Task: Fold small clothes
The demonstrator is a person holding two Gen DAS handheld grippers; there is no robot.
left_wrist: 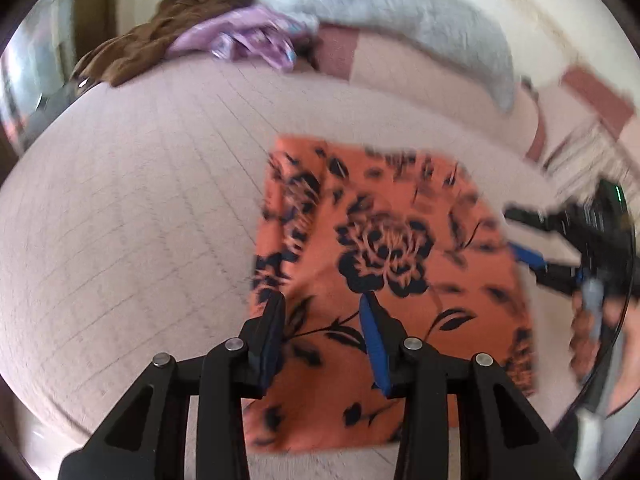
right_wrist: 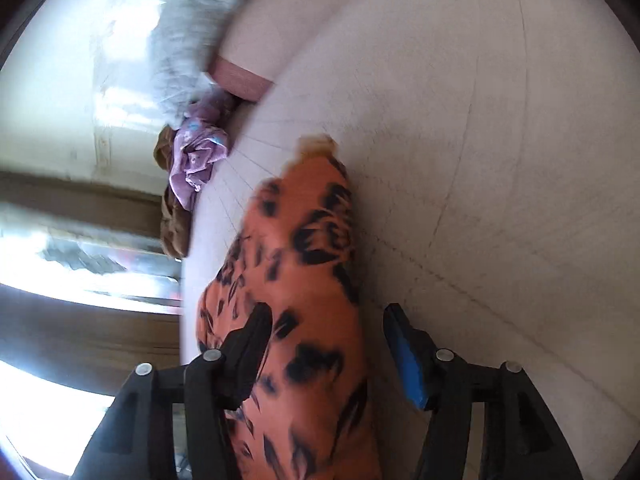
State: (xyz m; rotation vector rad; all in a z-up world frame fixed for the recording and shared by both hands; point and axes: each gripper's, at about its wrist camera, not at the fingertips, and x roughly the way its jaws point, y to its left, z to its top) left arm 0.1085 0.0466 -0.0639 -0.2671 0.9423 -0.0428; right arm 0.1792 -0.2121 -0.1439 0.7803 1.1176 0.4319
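Two views, left wrist: my left gripper (left_wrist: 322,312) hovers released over the orange floral garment (left_wrist: 384,280), folded flat on the bed (left_wrist: 120,200).
Right wrist: my right gripper (right_wrist: 324,320), unclenched, straddles the cloth's edge.
Risk: blurred motion; a finger could snag and undo the fold.

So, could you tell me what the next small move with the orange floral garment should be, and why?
Probably move on to the crumpled purple garment: the orange floral garment already lies as a flat rectangle, and both hand-held grippers, left and right, stand open.
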